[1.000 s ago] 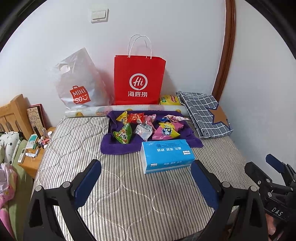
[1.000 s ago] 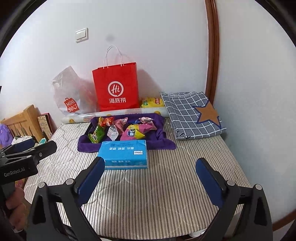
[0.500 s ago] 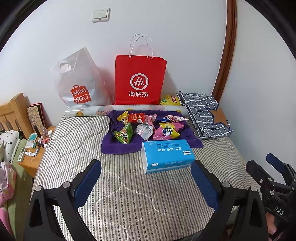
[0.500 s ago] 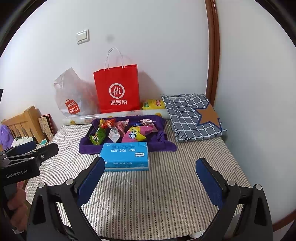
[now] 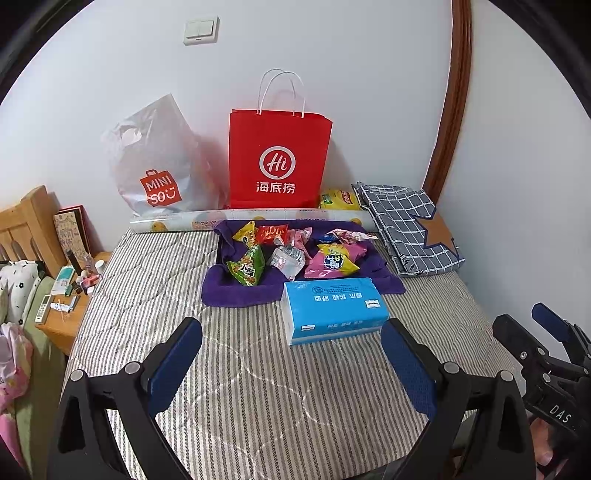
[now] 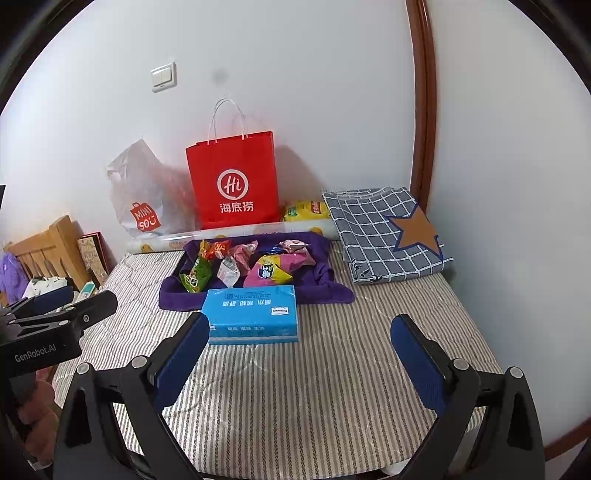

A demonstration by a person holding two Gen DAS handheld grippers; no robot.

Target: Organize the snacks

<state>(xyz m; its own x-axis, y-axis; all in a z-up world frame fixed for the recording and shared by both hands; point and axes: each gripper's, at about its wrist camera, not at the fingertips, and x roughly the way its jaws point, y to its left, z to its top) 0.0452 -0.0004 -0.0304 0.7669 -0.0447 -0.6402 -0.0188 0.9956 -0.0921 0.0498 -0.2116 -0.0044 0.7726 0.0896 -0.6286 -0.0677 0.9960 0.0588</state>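
Both grippers are barely drifting: left gripper and right gripper hanging spread wide, empty, behind the glossy blue rectangular tissue pack and crinkly snack packets

A blue tissue pack lies mid-bed on the striped mattress. Folded checked bedding with a star fills the far right corner. A light switch sits high on the wall. Off the left edge, a wooden nightstand holds small bottles and clutter.
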